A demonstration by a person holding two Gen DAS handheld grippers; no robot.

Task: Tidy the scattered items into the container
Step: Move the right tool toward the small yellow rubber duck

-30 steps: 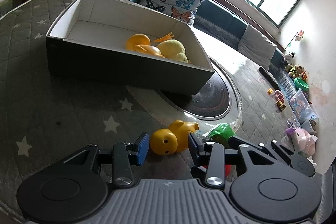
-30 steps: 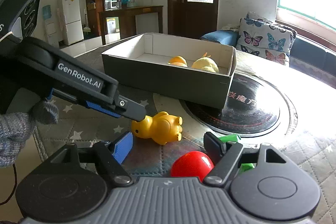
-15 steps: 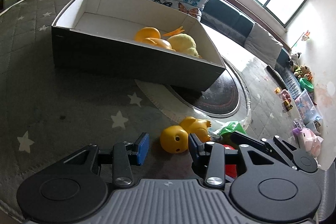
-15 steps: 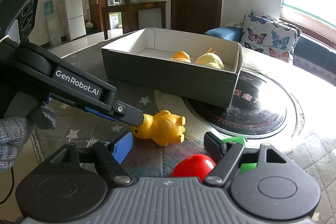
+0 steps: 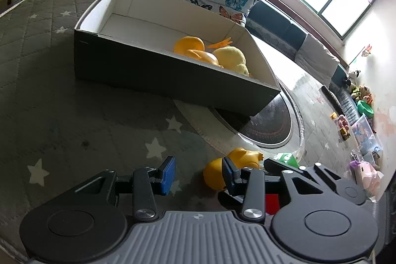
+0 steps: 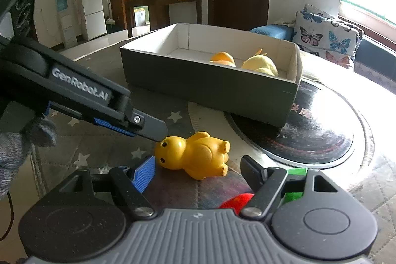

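- The left gripper (image 5: 199, 171) hangs low over the star-patterned mat (image 5: 74, 115) with its jaws apart and nothing clamped between them.
- In the left wrist view, the yellow duck toy (image 5: 217, 173) lies on the mat beside the right-hand finger of that gripper, outside the gap; that finger hides part of its head.
- In the right wrist view, the tip of the left gripper (image 6: 158, 129) lies at the head of the duck toy (image 6: 195, 155); whether it touches cannot be told.
- The right gripper (image 6: 198, 171) has its jaws apart, and the duck toy lies on its side just ahead of the gap, with no pad pressing on it.
- A red ball (image 6: 237, 199) and a green item (image 6: 294, 186) lie on the mat close under the right-hand finger of the right gripper, both largely hidden.
- The container is a dark cardboard box (image 6: 210, 88) with a white interior, open at the top, standing beyond the duck toy, partly on the mat and partly on a round black disc (image 6: 321, 130).
- Inside the box lie an orange toy (image 5: 189, 45) and a pale yellow plush toy (image 5: 231, 58), touching each other, near the right end.
- A hand in a grey knit glove (image 6: 14, 152) holds the left gripper.
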